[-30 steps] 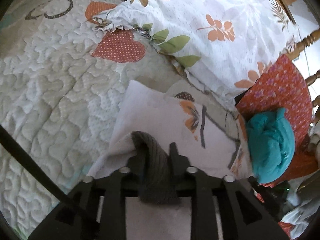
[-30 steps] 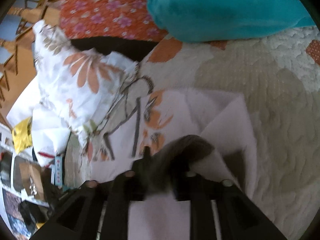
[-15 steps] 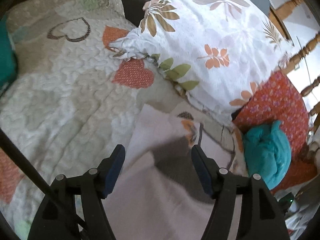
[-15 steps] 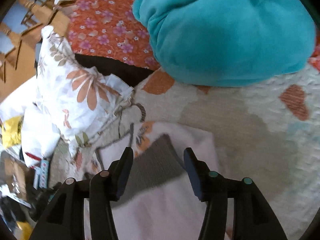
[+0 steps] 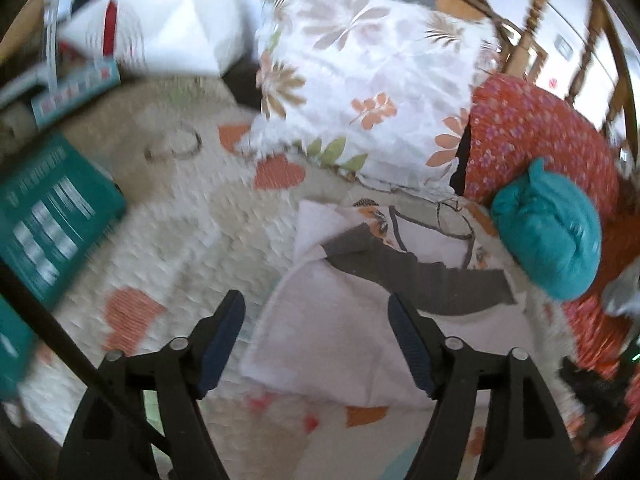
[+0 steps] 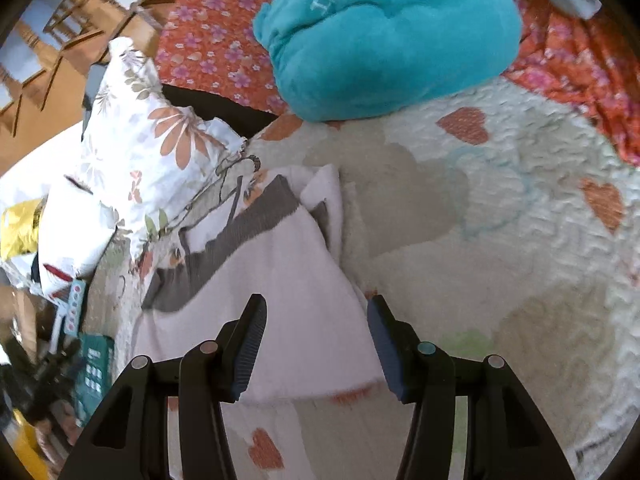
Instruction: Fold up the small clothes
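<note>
Folded garment [image 5: 344, 332] is laid beside floral pillow [image 5: 360, 92]; left hand-held gripper [image 5: 314, 320] is opening, right hand-held gripper [image 6: 316, 320] is spread, nothing pinched

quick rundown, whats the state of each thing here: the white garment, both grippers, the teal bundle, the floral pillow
white garment: lying on the quilt, folded over, grey band showing, held by nothing
left gripper: jaws opening, nothing between the pads
right gripper: open, empty, above the garment
teal bundle: balled up, resting on the red floral cloth
floral pillow: lying beside the garment, crumpled
</note>
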